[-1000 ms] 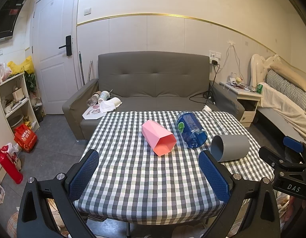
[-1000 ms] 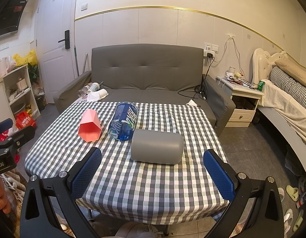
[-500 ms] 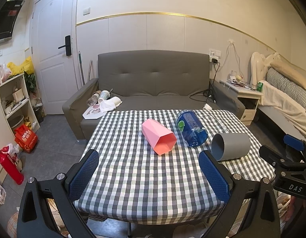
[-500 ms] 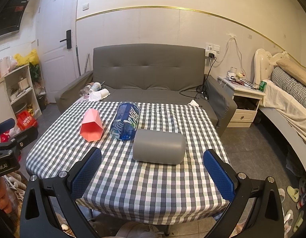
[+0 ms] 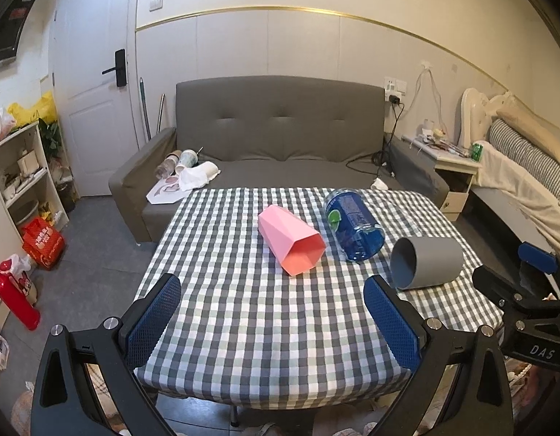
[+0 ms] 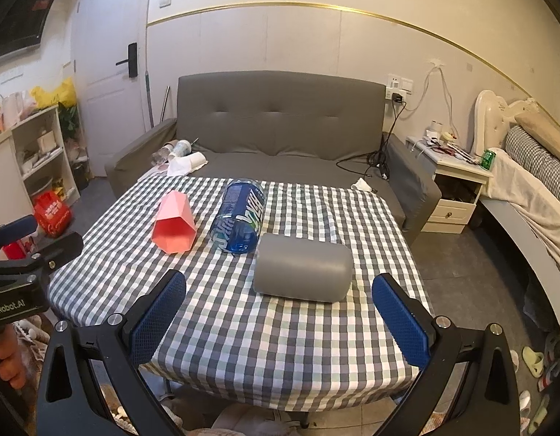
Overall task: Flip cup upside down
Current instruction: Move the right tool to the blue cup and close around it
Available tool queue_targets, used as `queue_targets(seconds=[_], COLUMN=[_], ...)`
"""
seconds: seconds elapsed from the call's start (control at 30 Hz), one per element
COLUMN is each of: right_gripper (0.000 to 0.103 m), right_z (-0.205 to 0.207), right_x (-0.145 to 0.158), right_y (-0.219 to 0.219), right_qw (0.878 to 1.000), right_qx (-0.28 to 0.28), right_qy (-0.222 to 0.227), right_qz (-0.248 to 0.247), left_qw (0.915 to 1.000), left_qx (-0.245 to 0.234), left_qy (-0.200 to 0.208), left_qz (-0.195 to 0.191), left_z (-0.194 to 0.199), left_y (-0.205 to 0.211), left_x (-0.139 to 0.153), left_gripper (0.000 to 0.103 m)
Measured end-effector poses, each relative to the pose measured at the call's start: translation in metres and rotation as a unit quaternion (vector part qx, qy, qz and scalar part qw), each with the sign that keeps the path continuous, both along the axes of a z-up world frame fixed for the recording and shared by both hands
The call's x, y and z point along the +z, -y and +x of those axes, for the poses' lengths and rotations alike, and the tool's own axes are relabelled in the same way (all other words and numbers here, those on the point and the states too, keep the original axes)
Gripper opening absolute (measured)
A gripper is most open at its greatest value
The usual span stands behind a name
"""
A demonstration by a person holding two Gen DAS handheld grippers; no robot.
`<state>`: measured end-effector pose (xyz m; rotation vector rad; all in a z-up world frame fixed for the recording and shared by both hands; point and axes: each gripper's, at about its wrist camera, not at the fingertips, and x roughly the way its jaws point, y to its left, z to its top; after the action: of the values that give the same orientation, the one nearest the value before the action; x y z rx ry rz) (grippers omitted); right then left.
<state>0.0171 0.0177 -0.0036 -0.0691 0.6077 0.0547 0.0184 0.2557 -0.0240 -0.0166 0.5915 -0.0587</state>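
Observation:
Three cups lie on their sides on a checked tablecloth (image 5: pixel 251 319). A pink faceted cup (image 5: pixel 291 241) lies in the middle with its mouth toward me. A blue clear cup (image 5: pixel 354 229) lies to its right. A grey cup (image 5: pixel 427 261) lies at the right. In the right wrist view the pink cup (image 6: pixel 174 227), blue cup (image 6: pixel 240 216) and grey cup (image 6: pixel 303 272) lie ahead. My left gripper (image 5: pixel 272 319) is open and empty above the table's near edge. My right gripper (image 6: pixel 278 312) is open and empty, just short of the grey cup.
A grey sofa (image 5: pixel 280 138) stands behind the table with cups and paper on its left seat. A white shelf (image 5: pixel 22 170) and a door are at the left. A nightstand (image 5: pixel 454 167) and a bed (image 5: pixel 527 174) are at the right.
The right gripper has moved a little toward the table; the cups look slightly larger in its view. The left gripper has barely moved. Both stay open.

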Motion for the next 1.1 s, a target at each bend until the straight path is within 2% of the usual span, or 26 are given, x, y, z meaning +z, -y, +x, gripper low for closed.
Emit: queue_targets(seconds=[0.23, 0.37, 0.47, 0.6, 0.9, 1.1], right_gripper=[0.103, 0.103, 0.103, 0.103, 0.103, 0.091], right_z=[0.046, 0.085, 0.114, 0.157, 0.236, 0.262], right_x=[0.0, -0.003, -0.008, -0.02, -0.058, -0.079], right_y=[-0.002, -0.013, -0.022, -0.037, -0.06, -0.058], right_qw=[1.0, 0.999, 0.998, 0.995, 0.985, 0.978], right_qx=[-0.012, -0.016, -0.012, -0.002, 0.003, -0.002], right_qy=[-0.024, -0.041, -0.06, -0.098, -0.173, -0.209], right_qz=[0.014, 0.002, -0.002, -0.006, -0.022, 0.003], left_qw=[0.9997, 0.9989, 0.9985, 0.9978, 0.9943, 0.9923], left_qx=[0.009, 0.018, 0.023, 0.028, 0.027, 0.021], left_qy=[-0.021, -0.041, -0.05, -0.06, -0.103, -0.121], left_qz=[-0.009, -0.015, -0.003, 0.007, -0.003, -0.012], left_z=[0.033, 0.059, 0.085, 0.11, 0.142, 0.151], left_y=[-0.009, -0.018, -0.021, -0.023, -0.03, -0.031], left_x=[-0.003, -0.011, -0.013, -0.02, -0.047, -0.057], left_gripper=[0.103, 0.103, 0.103, 0.103, 0.103, 0.103])
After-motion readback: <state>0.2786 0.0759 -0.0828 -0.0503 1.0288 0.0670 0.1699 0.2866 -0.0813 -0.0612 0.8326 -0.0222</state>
